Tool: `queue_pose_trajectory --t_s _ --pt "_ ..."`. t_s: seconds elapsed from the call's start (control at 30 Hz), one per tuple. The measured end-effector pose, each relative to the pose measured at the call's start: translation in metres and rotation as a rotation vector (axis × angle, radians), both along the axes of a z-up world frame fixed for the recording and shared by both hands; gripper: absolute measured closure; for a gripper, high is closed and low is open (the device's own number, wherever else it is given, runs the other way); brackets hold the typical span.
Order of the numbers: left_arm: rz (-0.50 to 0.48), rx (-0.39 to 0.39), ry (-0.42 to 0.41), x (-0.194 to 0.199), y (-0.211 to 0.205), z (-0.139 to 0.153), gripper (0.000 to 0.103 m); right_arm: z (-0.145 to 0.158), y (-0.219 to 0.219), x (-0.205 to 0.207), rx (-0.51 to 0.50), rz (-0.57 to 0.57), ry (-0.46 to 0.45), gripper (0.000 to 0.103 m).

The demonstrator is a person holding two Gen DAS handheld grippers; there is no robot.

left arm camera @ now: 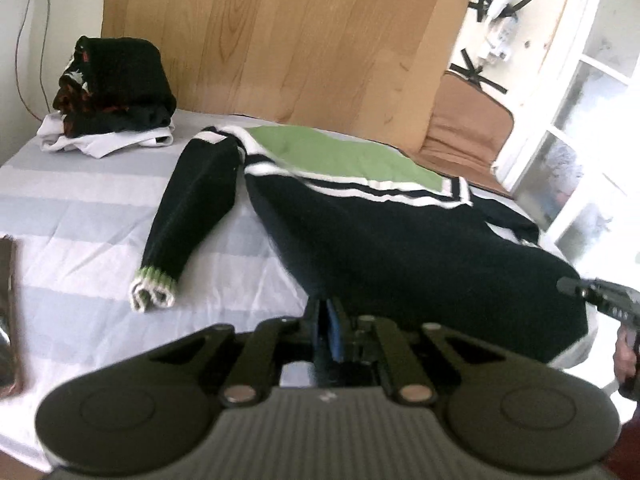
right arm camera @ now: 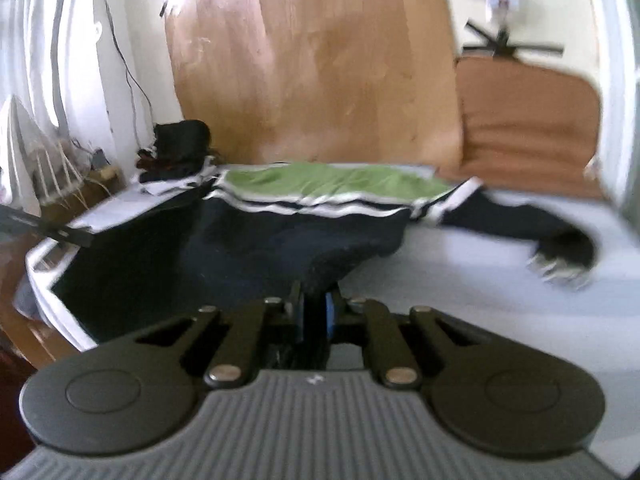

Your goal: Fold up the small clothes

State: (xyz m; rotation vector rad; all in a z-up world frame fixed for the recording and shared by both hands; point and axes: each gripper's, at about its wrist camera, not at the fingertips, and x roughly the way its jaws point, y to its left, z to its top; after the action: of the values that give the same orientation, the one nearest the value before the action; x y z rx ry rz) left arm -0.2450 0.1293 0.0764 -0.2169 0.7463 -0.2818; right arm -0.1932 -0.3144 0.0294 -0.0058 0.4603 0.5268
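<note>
A black sweater (left arm camera: 400,240) with a green and white striped top band (left arm camera: 340,152) lies on the striped sheet (left arm camera: 80,200). Its left sleeve (left arm camera: 192,208) stretches toward me, cuff near. My left gripper (left arm camera: 326,308) is shut on the sweater's near hem at its left side. In the right wrist view the same sweater (right arm camera: 240,256) fills the middle, and my right gripper (right arm camera: 316,300) is shut on the hem at its right side, lifting it slightly. The other sleeve (right arm camera: 540,228) lies to the right. The right gripper also shows at the left wrist view's right edge (left arm camera: 592,296).
A pile of folded dark and white clothes (left arm camera: 112,92) sits at the bed's far left corner. A wooden board (left arm camera: 300,40) leans behind the bed. A brown cushion (right arm camera: 528,120) sits at far right. A dark object (left arm camera: 8,312) lies at the left edge.
</note>
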Motion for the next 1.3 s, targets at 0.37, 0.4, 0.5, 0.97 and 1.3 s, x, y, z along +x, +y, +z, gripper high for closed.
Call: queue_pose_trajectory --t_s 0.37,0.4,0.5,0.97,1.3 --pt "0.23 -0.033 0.078 0.016 0.048 -0.022 0.053 0.0 -0.021 0.012 -0.077 -0.154 0.042 0.058" --pt "0.262 -0.07 0.068 0.017 0.058 -0.02 0.053 0.004 -0.021 0.015 -0.06 -0.156 0.029 0.057" --pt "0.32 -0.12 0.073 0.027 0.075 -0.021 0.044 0.003 -0.002 0.026 -0.028 -0.108 0.032 0.057" --pt "0.529 0.152 -0.117 0.046 0.118 0.011 0.091 0.018 0.153 0.06 -0.108 0.364 -0.014 0.057" --pt "0.625 0.172 -0.222 0.051 0.152 0.055 0.091 -0.002 0.238 0.082 -0.129 0.523 0.012 0.057"
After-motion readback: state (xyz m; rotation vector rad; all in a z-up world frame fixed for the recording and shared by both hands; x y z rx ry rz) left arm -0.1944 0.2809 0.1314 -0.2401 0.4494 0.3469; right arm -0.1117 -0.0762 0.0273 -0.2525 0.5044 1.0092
